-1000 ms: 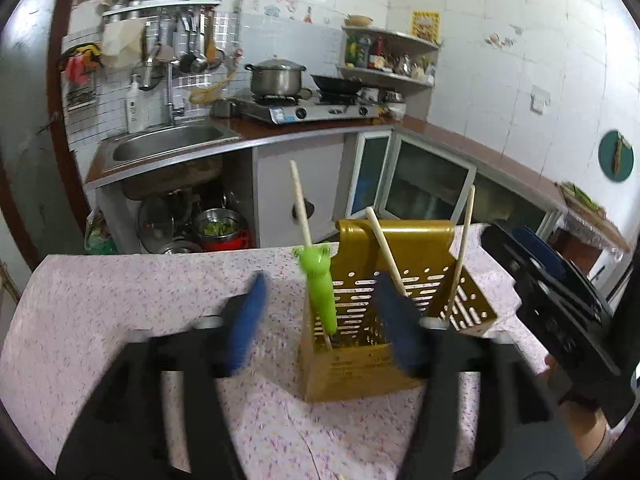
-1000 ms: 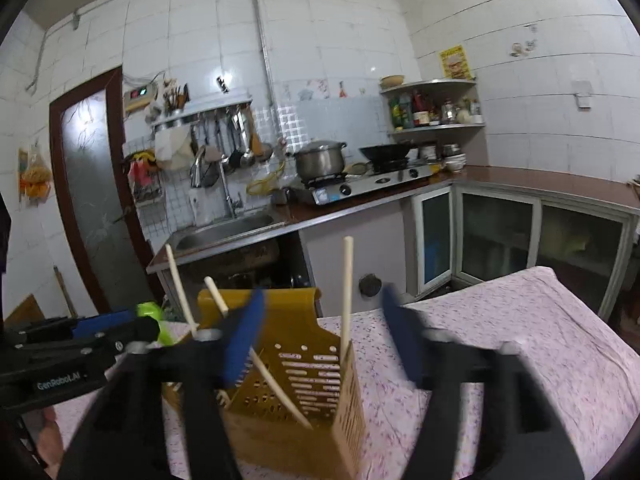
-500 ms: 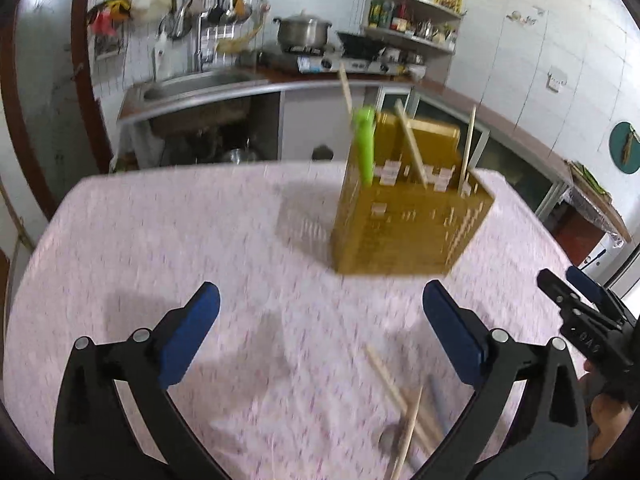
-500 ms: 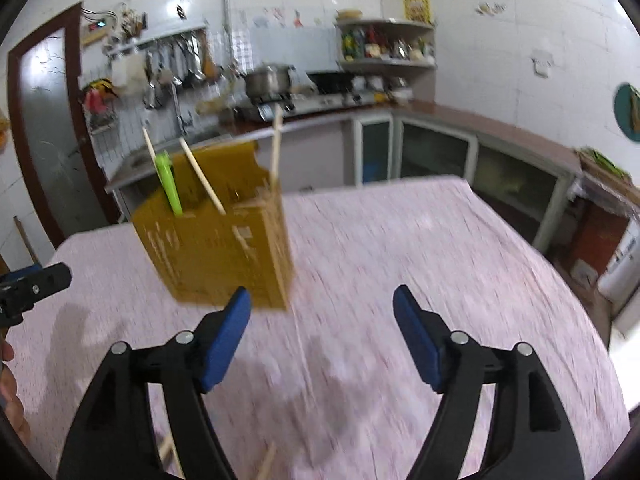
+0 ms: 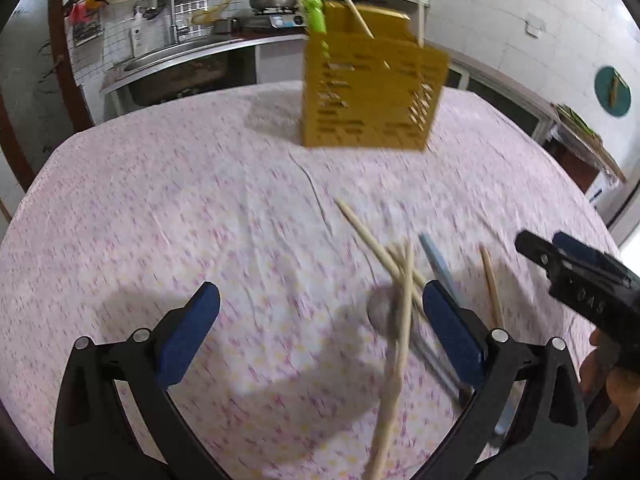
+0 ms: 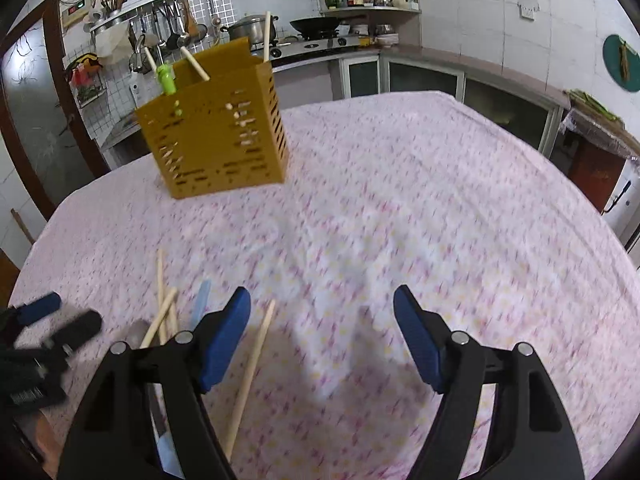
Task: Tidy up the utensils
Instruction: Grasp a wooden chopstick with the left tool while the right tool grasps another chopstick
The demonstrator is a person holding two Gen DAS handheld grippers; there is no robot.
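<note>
Both tongs (image 5: 320, 336) (image 6: 322, 338) back, wide, empty; yellow caddy (image 5: 370, 98) with chopsticks (image 5: 356, 18), perhaps green spoon (image 5: 316, 14).

Wooden chopsticks (image 5: 402, 280) on matt cloth (image 5: 200, 208)

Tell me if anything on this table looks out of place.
Yes. Several chopsticks lie loose and crossed on the tablecloth, over a spoon beside a blue utensil, while the yellow holder already has a few standing in it.

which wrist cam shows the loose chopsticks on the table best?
Left wrist: the loose chopsticks lie crossed in mid-frame, ahead of the open left gripper. Right wrist catches them at lower left, partly behind the open right gripper.
</note>
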